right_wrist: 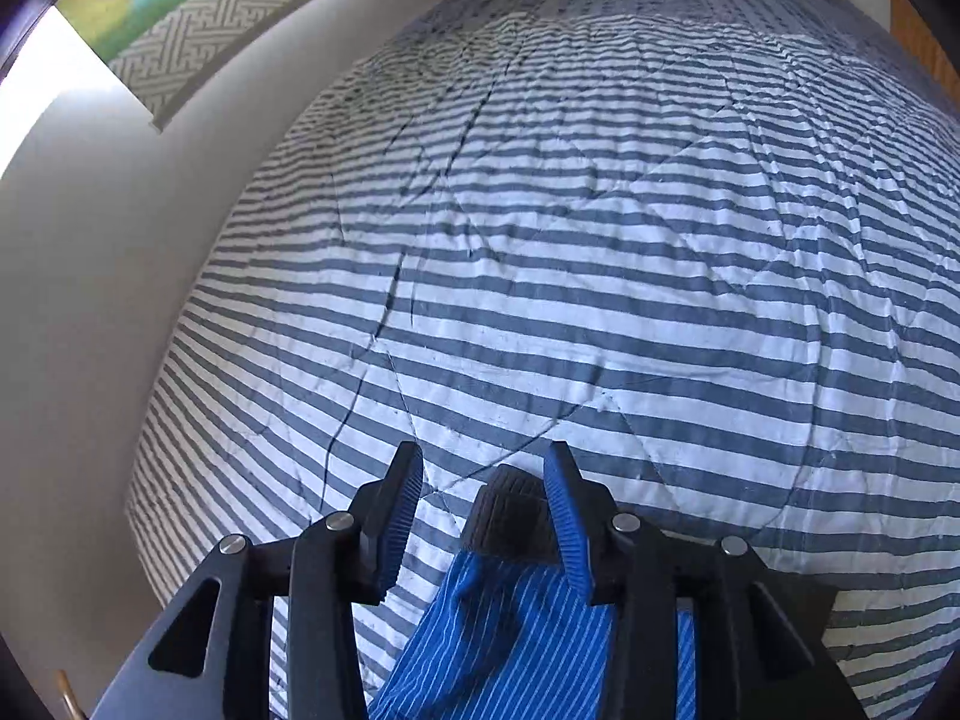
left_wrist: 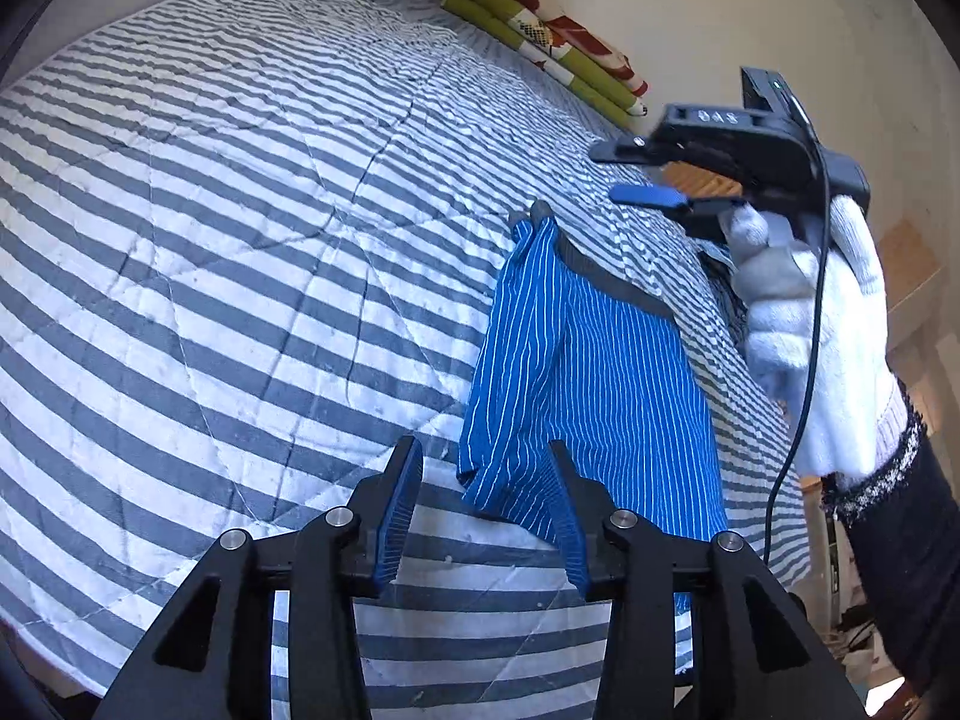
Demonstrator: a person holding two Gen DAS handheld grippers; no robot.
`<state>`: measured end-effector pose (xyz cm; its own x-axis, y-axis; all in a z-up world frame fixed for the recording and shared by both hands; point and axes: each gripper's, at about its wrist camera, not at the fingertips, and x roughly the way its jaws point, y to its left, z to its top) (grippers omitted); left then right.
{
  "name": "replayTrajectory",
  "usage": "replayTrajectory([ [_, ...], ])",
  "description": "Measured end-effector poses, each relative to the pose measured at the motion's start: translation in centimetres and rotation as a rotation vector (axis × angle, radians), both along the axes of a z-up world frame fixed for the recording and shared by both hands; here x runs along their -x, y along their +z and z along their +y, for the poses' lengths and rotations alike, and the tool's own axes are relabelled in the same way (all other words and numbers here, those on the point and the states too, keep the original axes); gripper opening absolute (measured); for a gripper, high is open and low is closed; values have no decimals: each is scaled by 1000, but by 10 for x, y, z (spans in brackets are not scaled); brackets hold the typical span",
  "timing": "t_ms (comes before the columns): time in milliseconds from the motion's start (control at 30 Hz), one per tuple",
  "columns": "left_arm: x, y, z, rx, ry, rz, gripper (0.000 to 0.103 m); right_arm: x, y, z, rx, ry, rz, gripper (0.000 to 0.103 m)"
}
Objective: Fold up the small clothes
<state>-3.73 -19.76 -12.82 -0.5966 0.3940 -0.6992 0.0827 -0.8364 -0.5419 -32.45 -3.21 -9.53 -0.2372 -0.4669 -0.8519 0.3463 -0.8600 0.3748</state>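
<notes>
Blue pin-striped shorts [left_wrist: 588,360] with a dark grey waistband [left_wrist: 606,282] lie flat on the striped quilt [left_wrist: 240,240]. My left gripper [left_wrist: 486,456] is open and holds nothing; it hovers at the hem's left corner, and its right finger [left_wrist: 567,516] overlaps the cloth. A white-gloved hand [left_wrist: 804,330] holds my right gripper [left_wrist: 630,174] open above the waistband end, clear of the fabric. In the right wrist view the open right gripper [right_wrist: 485,462] frames a grey waistband corner [right_wrist: 510,516] close to the right finger, with the blue cloth [right_wrist: 510,630] below.
The grey and white striped quilt [right_wrist: 600,240] covers the whole bed. Folded green and red bedding [left_wrist: 540,30] lies at the far end by the wall. A pale wall [right_wrist: 90,300] runs along the bed's left side. A black cable [left_wrist: 810,360] hangs from the right gripper.
</notes>
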Motion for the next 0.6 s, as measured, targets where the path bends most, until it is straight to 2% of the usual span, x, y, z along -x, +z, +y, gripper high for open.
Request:
replayTrajectory([
  [100, 9, 14, 8, 76, -27, 16, 43, -18, 14, 31, 21, -10, 28, 38],
  [200, 24, 26, 25, 138, -85, 43, 42, -49, 15, 68, -1, -19, 71, 38],
  [233, 30, 30, 32, 152, -110, 52, 37, -59, 11, 80, -1, -25, 70, 38],
  [300, 42, 35, 49, 182, -177, 60, 28, -78, 2, 103, -5, -46, 67, 34],
  [367, 63, 37, 66, 212, -218, 53, 24, -97, -7, 117, -17, -48, 56, 23],
  [433, 81, 31, 80, 239, -251, 26, 21, -113, -15, 123, -40, -44, 57, 18],
  [533, 101, 13, 95, 311, -268, -32, 20, -127, -20, 121, -38, -22, 71, 17],
  [600, 113, -4, 99, 342, -274, -70, 20, -130, -27, 118, -19, -5, 49, 17],
])
